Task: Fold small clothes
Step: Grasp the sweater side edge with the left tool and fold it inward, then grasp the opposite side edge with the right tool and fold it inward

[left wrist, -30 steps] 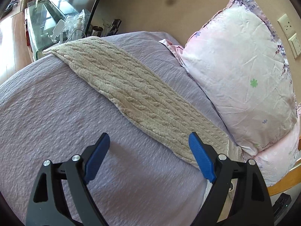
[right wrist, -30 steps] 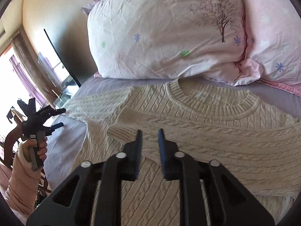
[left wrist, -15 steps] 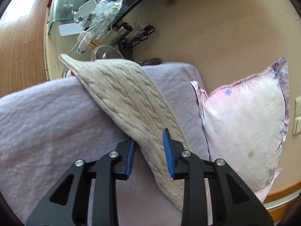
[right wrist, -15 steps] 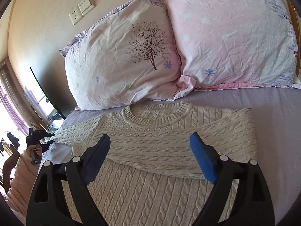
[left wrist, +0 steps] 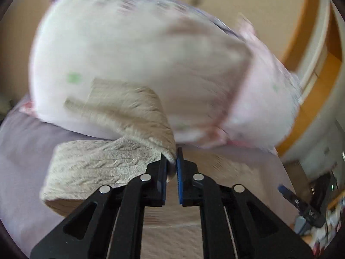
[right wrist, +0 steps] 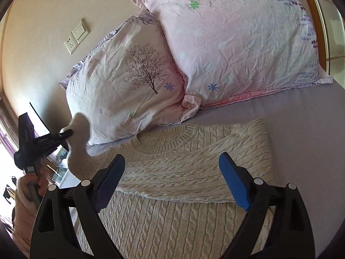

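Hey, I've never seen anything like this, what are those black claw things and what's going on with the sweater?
No robot here: a person holds a two-finger clamp in each hand, each with a fisheye camera looking along its fingers. The blurred picture comes from the left gripper, shut on a sleeve of the cream cable-knit sweater and lifting it. The sharp picture comes from the right gripper, open and empty, above the sweater's body. There you also see the left gripper from outside. The sweater lies on a lilac bedsheet, below two floral pillows.
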`<state>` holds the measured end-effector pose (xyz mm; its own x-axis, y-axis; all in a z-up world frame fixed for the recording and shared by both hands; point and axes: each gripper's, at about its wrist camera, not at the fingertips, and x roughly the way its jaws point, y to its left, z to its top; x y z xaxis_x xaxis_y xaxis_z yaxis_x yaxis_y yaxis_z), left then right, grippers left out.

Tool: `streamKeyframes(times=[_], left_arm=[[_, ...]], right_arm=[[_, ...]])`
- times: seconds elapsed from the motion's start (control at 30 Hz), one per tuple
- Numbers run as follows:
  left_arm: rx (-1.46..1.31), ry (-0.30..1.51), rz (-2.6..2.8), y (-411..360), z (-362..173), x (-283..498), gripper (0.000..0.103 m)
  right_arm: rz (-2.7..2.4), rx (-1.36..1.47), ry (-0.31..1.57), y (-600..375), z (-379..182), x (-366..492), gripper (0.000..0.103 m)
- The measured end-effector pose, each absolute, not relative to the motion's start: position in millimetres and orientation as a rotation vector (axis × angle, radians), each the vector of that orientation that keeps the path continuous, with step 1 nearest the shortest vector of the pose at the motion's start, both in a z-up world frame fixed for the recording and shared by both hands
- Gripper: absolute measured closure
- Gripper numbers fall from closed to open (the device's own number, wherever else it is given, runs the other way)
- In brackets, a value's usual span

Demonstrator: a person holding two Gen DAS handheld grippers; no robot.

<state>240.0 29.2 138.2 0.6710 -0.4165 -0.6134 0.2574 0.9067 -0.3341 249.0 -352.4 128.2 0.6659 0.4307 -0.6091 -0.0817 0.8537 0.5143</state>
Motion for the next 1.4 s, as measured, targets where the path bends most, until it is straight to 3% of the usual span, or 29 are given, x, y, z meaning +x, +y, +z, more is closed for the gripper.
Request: streamKeyframes(times=[0.07,0.13,0.17,0.2,0.27,0.33,0.67,0.7,0.73,1.03,1.23,1.27,1.33,1.4], left_arm=[[-0.079,0.856,-0.495,-46.3,107.6,232.7,0.071],[0.032,0.896,-0.531,-76.0,86.3,217.1,0.07],[0.052,0.89,-0.533,-76.8,80.5,205.8,0.062],[0.051,0.881,-0.524,-69.0,78.5,198.0,0.049],[0.029,0.854,-0.479,-40.7,79.5,186.1,0.039],[0.009,0.85,-0.424,-13.0,82.7,179.6,0.039],[-0.07,0.884,-0.187,92.1,71.9,119.4,0.027],[-0.073,0.888,-0.174,97.6,69.6,116.2,0.026],[-0.079,0.893,-0.167,102.3,67.3,115.3,0.026],[-0.116,0.908,-0.171,119.6,57.7,103.3,0.022],[-0.117,0.945,-0.192,123.2,47.7,88.4,0.022],[-0.126,0.948,-0.197,125.4,46.6,83.8,0.022],[-0.136,0.947,-0.208,128.2,45.1,74.4,0.021],[-0.143,0.949,-0.217,130.5,41.6,64.4,0.019]], right_arm=[[0.295,0.527,0.825,-358.8,120.2,251.5,0.012],[0.284,0.588,0.874,-371.8,108.9,252.7,0.013],[0.28,0.614,0.899,-378.3,103.0,253.1,0.015],[0.28,0.631,0.922,-382.9,97.8,254.3,0.025],[0.278,0.64,0.967,-385.7,87.2,260.6,0.035],[0.276,0.66,1.001,-384.4,76.0,271.5,0.045],[0.152,0.851,1.098,-381.9,15.1,359.6,0.066],[0.147,0.839,1.09,-379.3,16.1,362.0,0.085],[0.165,0.831,1.073,-376.3,18.1,364.4,0.096],[0.182,0.748,0.807,-396.0,89.7,287.1,0.096],[0.021,0.698,1.04,-423.0,51.8,234.6,0.091],[0.034,0.706,1.043,-428.1,52.9,224.3,0.087],[0.04,0.673,1.015,-434.6,63.7,198.0,0.044],[0.03,0.634,0.991,-440.9,73.6,172.5,0.034]])
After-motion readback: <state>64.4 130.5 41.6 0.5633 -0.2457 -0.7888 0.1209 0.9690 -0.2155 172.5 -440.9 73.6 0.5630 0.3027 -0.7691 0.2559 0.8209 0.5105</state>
